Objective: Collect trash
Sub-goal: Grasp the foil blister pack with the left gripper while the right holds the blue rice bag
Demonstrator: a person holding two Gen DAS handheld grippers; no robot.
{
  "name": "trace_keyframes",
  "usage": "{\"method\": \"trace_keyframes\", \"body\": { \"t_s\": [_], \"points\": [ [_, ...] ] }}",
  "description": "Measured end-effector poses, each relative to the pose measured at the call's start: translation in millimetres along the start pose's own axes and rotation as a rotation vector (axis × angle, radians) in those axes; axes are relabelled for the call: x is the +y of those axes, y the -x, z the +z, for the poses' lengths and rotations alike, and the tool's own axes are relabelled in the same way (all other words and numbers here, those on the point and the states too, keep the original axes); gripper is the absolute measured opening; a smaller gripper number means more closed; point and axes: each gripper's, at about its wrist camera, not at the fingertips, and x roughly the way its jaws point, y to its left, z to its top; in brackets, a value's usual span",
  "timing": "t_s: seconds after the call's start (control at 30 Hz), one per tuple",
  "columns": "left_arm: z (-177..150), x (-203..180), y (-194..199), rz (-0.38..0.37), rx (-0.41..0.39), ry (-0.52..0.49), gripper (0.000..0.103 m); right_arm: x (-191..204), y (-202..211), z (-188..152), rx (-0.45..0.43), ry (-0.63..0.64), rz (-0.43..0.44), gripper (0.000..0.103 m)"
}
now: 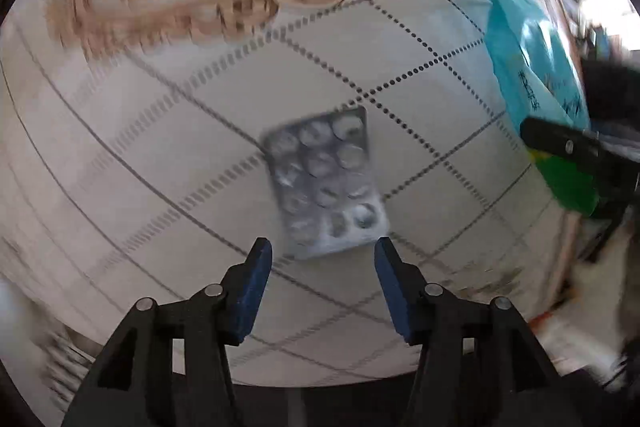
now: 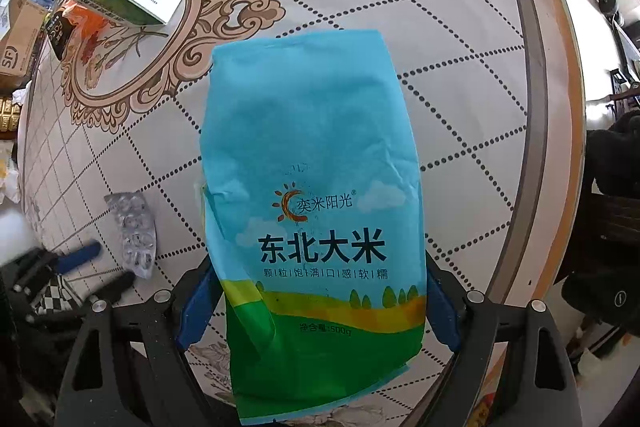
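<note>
Blister pack [image 1: 326, 183] lies flat on the tablecloth [image 1: 160, 147] just ahead of the left gripper [image 1: 323, 253], half-open and empty, long axis running away; right gripper [image 2: 320, 301] clamps the rice bag [image 2: 316, 195].

I seem to be in a home: a patterned tablecloth [image 2: 460, 67] covers the table, cardboard boxes [image 2: 18, 39] stacked beyond its left edge.
</note>
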Motion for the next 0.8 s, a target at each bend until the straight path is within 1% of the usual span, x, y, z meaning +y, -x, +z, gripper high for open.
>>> {"method": "trace_keyframes", "body": {
  "t_s": [0.07,0.1,0.13,0.2,0.33,0.4,0.43,0.5,0.53,0.63,0.7,0.73,0.8],
  "points": [
    [2,11,-6,-0.102,0.003,0.142,0.051,-2,4,1,-0.008,-0.016,0.002,0.089],
    [2,15,-7,-0.128,0.000,0.193,0.051,-3,5,2,-0.011,-0.021,0.003,0.089],
    [3,18,-7,-0.136,-0.014,0.241,0.051,-5,6,1,-0.013,-0.029,0.005,0.089],
    [7,16,-7,-0.120,-0.028,0.290,0.051,-8,8,-1,-0.017,-0.041,0.006,0.089],
    [10,13,-4,-0.074,-0.049,0.333,0.051,-12,7,-2,-0.014,-0.055,0.007,0.089],
    [14,11,5,-0.051,-0.075,0.335,0.051,-14,5,-1,-0.015,-0.063,0.010,0.089],
    [16,9,10,-0.032,-0.087,0.317,0.051,-15,6,-1,-0.017,-0.065,0.013,0.089],
    [19,-1,25,0.012,-0.118,0.201,0.052,-17,4,0,-0.018,-0.070,0.016,0.089],
    [22,-11,28,0.054,-0.114,0.109,0.052,-19,4,1,-0.017,-0.073,0.020,0.089],
    [27,-41,21,0.182,-0.061,-0.194,0.052,-24,4,3,-0.007,-0.068,0.026,0.089],
    [31,-55,8,0.255,0.002,-0.359,0.052,-24,5,5,-0.008,-0.054,0.023,0.089],
    [32,-59,3,0.272,0.026,-0.407,0.052,-24,7,5,-0.012,-0.049,0.023,0.089],
    [37,-67,-6,0.264,0.064,-0.462,0.052,-25,10,7,-0.019,-0.043,0.021,0.089]
  ]
}}
